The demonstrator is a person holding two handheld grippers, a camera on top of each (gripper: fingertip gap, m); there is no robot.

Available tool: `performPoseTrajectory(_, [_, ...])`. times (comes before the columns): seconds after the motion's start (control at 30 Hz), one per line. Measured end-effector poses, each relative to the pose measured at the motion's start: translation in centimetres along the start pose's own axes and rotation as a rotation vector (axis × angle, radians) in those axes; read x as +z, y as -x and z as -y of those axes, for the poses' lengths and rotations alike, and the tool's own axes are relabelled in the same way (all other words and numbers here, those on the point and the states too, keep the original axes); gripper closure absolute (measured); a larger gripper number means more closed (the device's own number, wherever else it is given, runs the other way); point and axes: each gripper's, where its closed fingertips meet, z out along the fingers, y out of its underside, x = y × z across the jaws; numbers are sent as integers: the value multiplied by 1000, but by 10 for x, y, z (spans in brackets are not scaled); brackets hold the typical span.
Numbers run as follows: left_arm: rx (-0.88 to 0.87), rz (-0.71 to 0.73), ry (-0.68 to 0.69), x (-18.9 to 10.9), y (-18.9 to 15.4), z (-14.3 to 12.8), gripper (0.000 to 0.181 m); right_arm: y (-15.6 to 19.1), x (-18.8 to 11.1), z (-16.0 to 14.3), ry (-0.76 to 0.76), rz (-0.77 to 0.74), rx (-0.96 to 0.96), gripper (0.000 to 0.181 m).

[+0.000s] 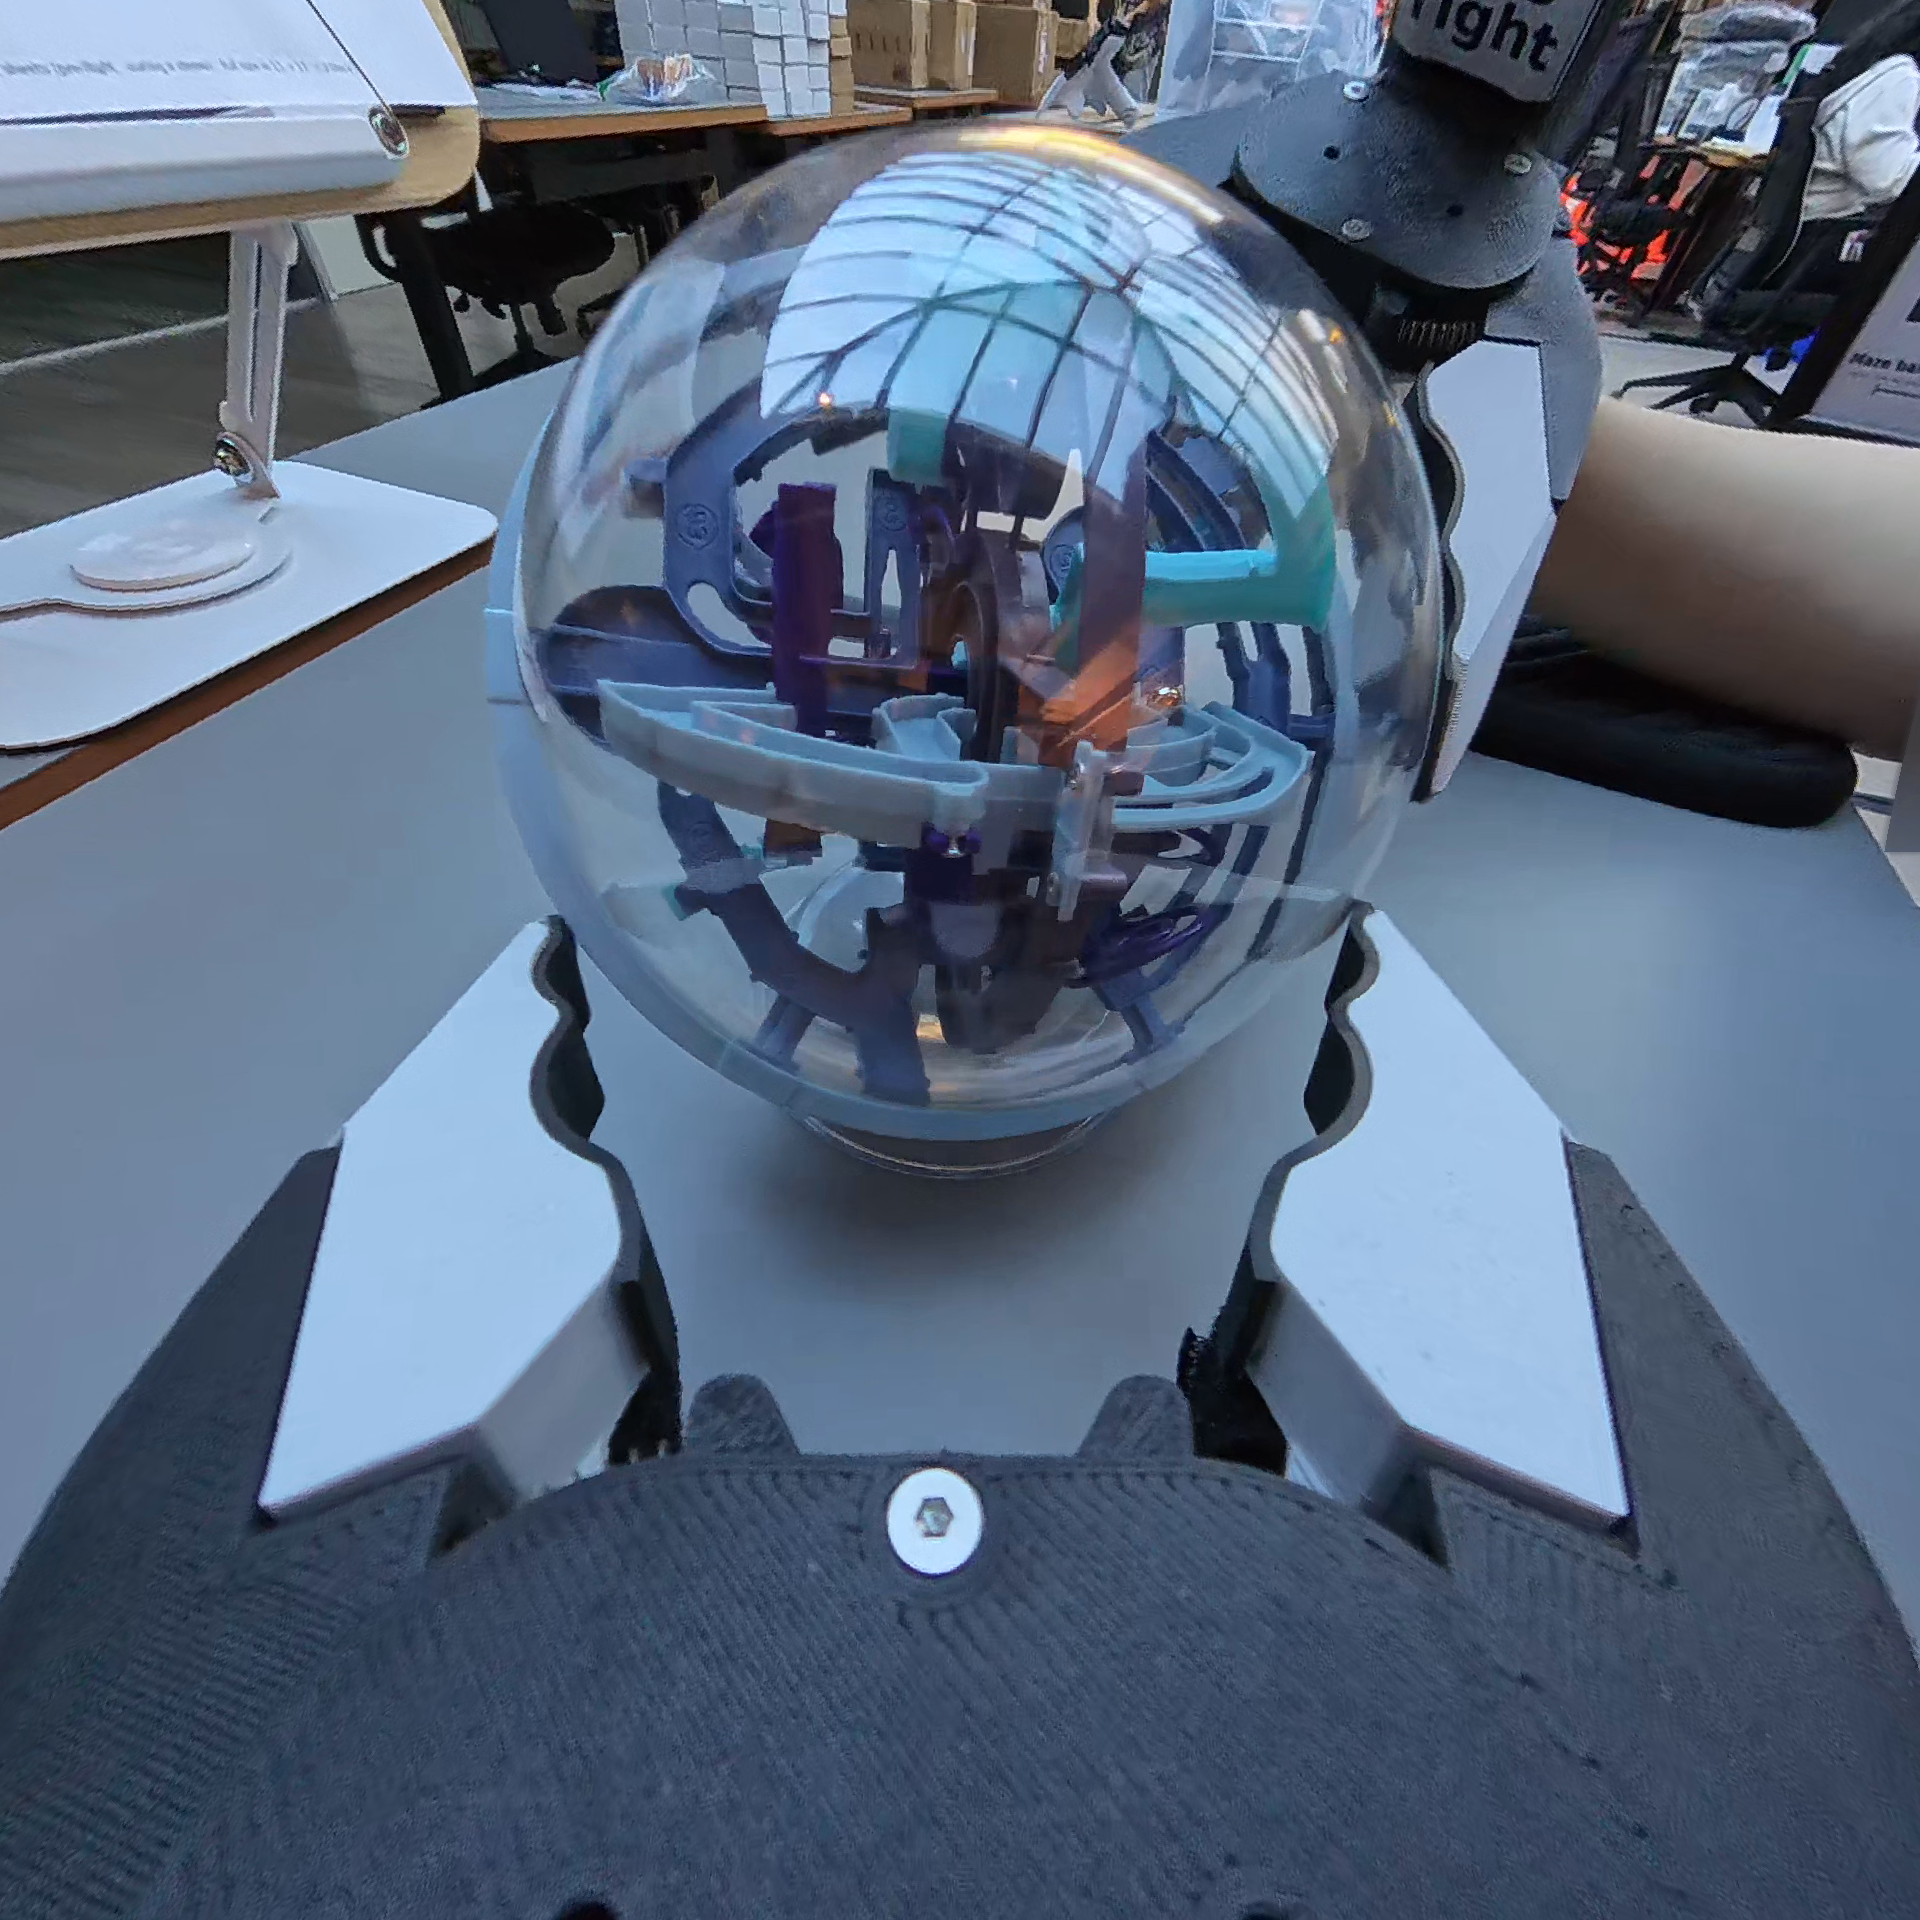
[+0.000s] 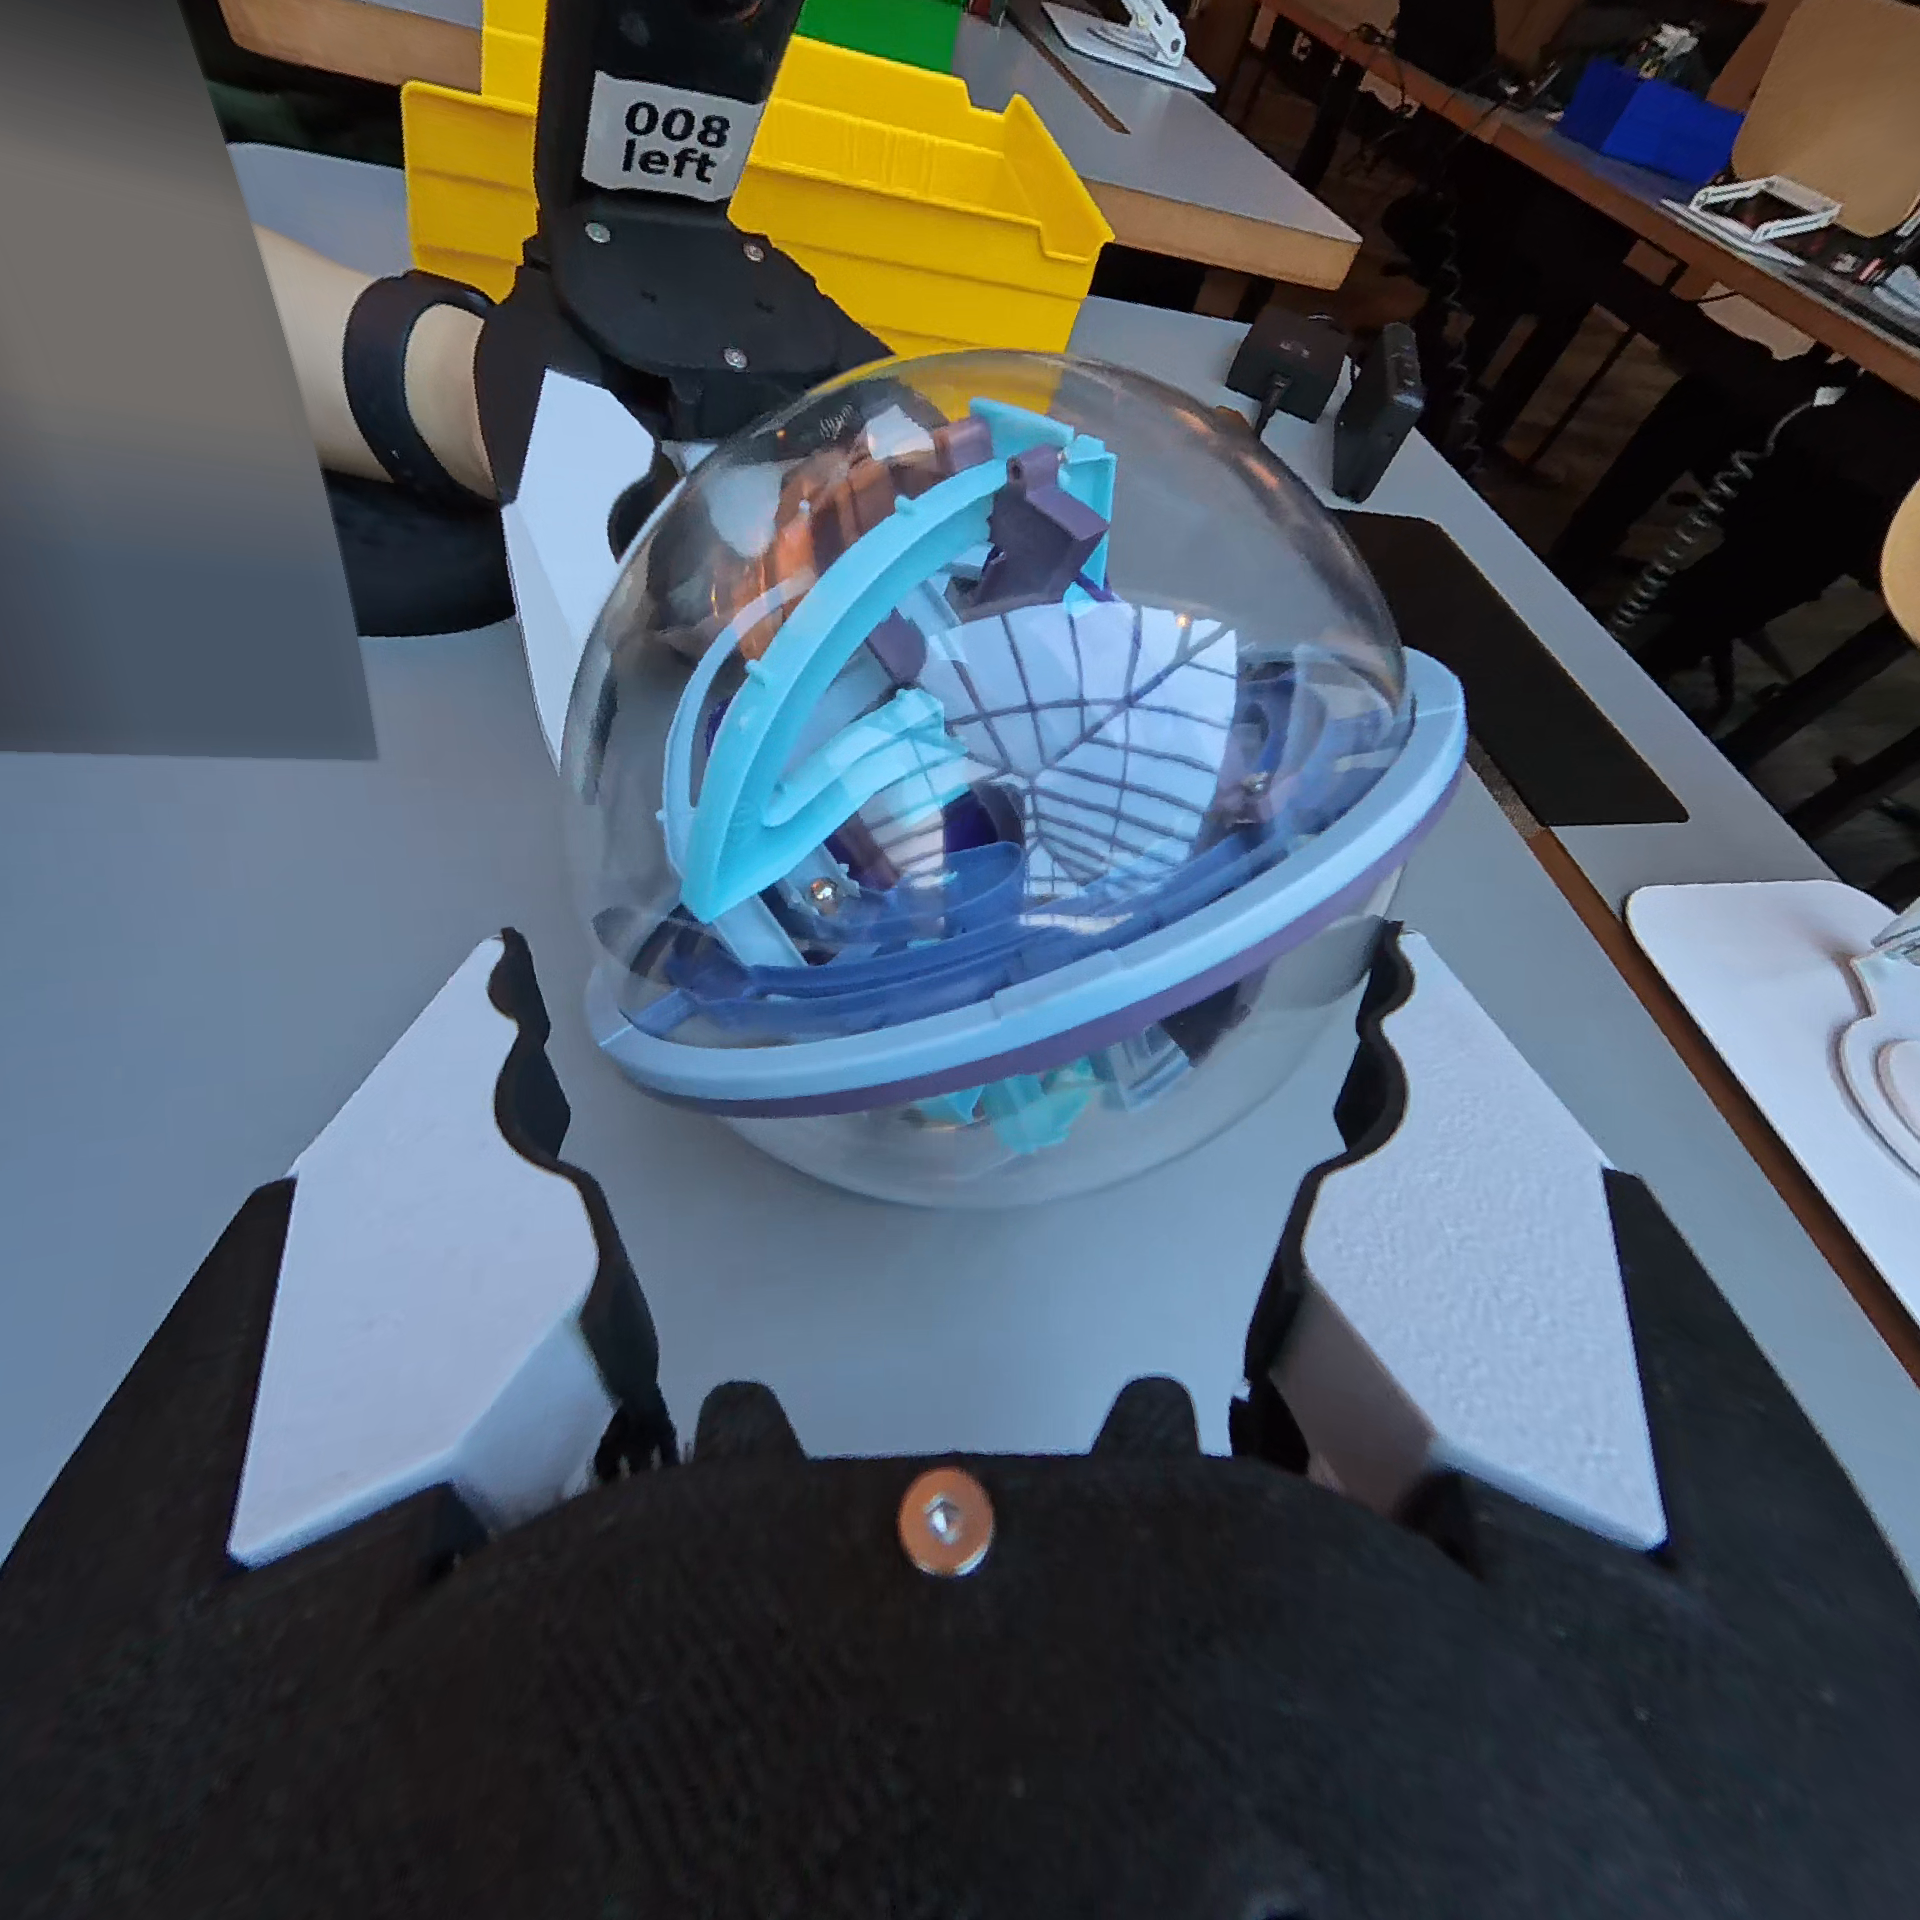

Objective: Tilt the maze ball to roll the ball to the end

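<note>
The maze ball is a clear sphere with blue, grey, teal and purple tracks inside. It rests on the grey table. In the right wrist view the maze ball sits tilted, its light-blue ring slanting. A small steel ball lies on a blue track low on its left. My left gripper is wide open, both fingertips against the sphere's near sides. My right gripper is wide open on the opposite side, its right fingertip touching. One finger of the right gripper lies along the ball's far right. One finger of the left gripper shows behind the ball.
A white stand base sits left of the ball. A person's forearm lies over a black pad. In the right wrist view there is a yellow bin behind, black devices, a black mat, and a white board at the right.
</note>
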Motion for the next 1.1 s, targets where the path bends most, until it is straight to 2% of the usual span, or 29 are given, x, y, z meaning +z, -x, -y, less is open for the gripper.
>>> performPoseTrajectory(0.43, [0,-25,9,-17,11,-4,47,9,-21,-3,28,-23,33,40])
performPoseTrajectory(0.53, [-14,-74,16,-16,3,-6,46,-2,-22,3,-8,-37,53,38])
performPoseTrajectory(0.7, [13,-73,54,-6,-4,-12,43,-12,-11,15,-82,14,138,36])
performPoseTrajectory(0.87, [4,-56,29,-7,0,-8,50,-2,-7,10,-34,35,125,41])
performPoseTrajectory(1.1, [4,-23,41,-18,15,-10,45,5,-17,5,12,-14,122,42])
